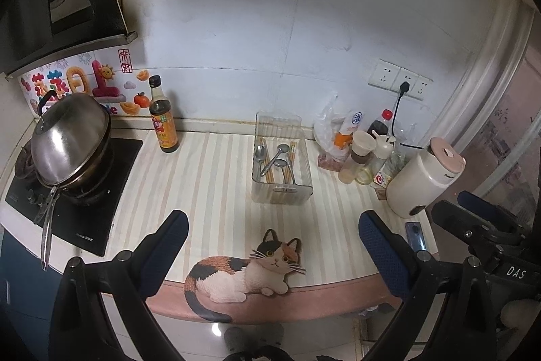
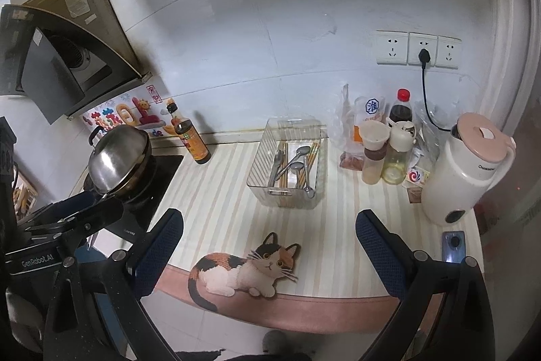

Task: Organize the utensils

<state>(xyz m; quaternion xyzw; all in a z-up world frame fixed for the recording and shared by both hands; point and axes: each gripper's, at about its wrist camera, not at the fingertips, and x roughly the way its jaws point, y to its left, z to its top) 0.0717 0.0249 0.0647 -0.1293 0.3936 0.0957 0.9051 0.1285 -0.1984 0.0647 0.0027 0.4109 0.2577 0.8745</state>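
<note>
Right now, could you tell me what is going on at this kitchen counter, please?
A person holds a gripper in each hand above the near edge of the counter. The left gripper and the right gripper are both open and hold nothing. Ahead of them stands a clear bin with spoons and chopsticks lying mixed inside. Nothing has been picked up yet. A cat-shaped mat lies at the counter's front edge.

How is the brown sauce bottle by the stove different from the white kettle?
The sauce bottle is tall, thin and dark, with an orange label; the kettle is fat and white with a pink lid. The bottle stands left of the clear utensil bin, next to the stove; the kettle stands right of it, near the counter's front edge. Both stand upright on the striped counter.
</note>
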